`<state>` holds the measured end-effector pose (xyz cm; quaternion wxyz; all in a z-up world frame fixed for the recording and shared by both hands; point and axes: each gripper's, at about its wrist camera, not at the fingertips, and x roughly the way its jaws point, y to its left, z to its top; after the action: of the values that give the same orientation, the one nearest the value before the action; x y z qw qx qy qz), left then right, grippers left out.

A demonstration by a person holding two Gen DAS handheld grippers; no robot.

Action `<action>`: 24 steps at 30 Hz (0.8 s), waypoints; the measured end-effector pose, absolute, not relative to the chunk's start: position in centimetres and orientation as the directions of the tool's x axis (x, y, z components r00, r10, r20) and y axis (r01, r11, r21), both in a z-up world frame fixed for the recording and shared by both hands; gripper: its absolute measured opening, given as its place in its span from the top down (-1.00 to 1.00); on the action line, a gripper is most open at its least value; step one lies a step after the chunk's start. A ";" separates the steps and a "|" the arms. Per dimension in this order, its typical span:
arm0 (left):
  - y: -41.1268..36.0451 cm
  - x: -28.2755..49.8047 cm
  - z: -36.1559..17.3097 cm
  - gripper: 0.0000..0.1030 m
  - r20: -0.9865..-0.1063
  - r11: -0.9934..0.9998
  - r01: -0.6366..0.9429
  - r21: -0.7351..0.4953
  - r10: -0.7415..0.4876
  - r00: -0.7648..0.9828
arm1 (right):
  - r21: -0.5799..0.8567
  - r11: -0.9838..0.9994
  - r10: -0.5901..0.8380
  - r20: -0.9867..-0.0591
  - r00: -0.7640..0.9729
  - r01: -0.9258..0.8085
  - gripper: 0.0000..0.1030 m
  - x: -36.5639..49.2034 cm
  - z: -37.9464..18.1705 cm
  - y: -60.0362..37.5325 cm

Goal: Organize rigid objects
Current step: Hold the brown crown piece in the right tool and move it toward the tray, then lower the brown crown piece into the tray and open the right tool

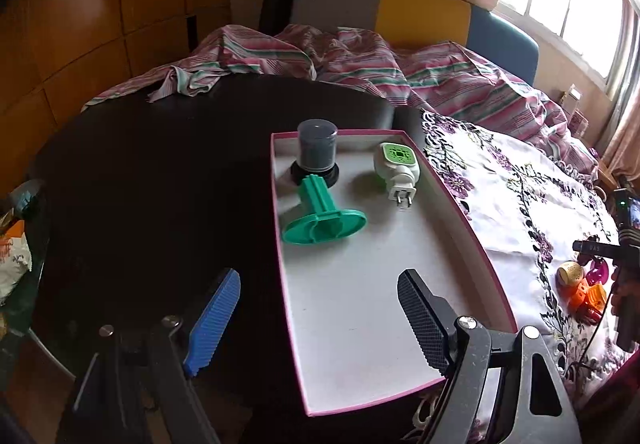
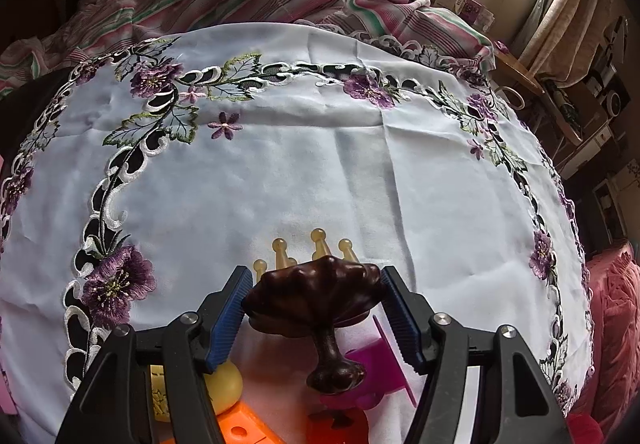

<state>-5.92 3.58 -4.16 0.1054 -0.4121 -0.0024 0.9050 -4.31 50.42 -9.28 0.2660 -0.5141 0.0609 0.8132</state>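
Right wrist view: my right gripper clamps a dark wooden massager above the embroidered cloth; beneath it, one yellow ball, one magenta piece. My left gripper hangs released over the tray holding three items

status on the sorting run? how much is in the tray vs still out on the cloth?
Done: three items lie in the pink-rimmed tray: a grey cylinder, a green spool and a white-green plug-in.
In hand: the right gripper is shut on a dark brown massager. The left gripper is open and empty over the tray's near end.
Left: a yellow ball, orange pieces and a magenta piece on the embroidered cloth.
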 end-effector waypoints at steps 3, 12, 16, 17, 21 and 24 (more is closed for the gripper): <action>3.0 -5.8 -4.2 -0.59 -0.748 -0.979 -0.182 -0.096 0.192 -0.635 | -0.166 -0.850 0.370 -0.863 -0.344 -0.500 -0.28 -4.2 -8.8 50.3; 1.8 -5.7 -4.3 -0.59 -0.748 -0.980 -0.173 -0.103 0.191 -0.635 | -0.147 -0.875 0.363 -0.829 -0.426 -0.461 -0.28 -4.4 -6.2 47.3; 1.5 -5.6 -4.3 -0.59 -0.745 -0.980 -0.170 -0.103 0.189 -0.640 | -0.118 -0.903 0.324 -0.817 -0.478 -0.412 -0.28 -4.9 -4.7 44.8; 1.5 -5.6 -4.3 -0.59 -0.745 -0.980 -0.170 -0.104 0.190 -0.640 | -0.103 -0.912 0.307 -0.814 -0.494 -0.398 -0.28 -5.0 -4.3 44.1; 1.3 -5.6 -4.4 -0.59 -0.746 -0.979 -0.169 -0.112 0.195 -0.636 | -0.039 -0.954 0.207 -0.803 -0.558 -0.297 -0.28 -5.8 -2.8 39.9; 1.2 -5.6 -4.4 -0.59 -0.746 -0.979 -0.168 -0.114 0.196 -0.636 | 0.003 -0.982 0.113 -0.795 -0.596 -0.190 -0.28 -6.6 -1.9 35.8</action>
<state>-5.63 1.17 -4.41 0.1009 -0.4145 -0.0169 0.9043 -6.61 35.82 -1.93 0.0849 -0.4413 0.0434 0.8923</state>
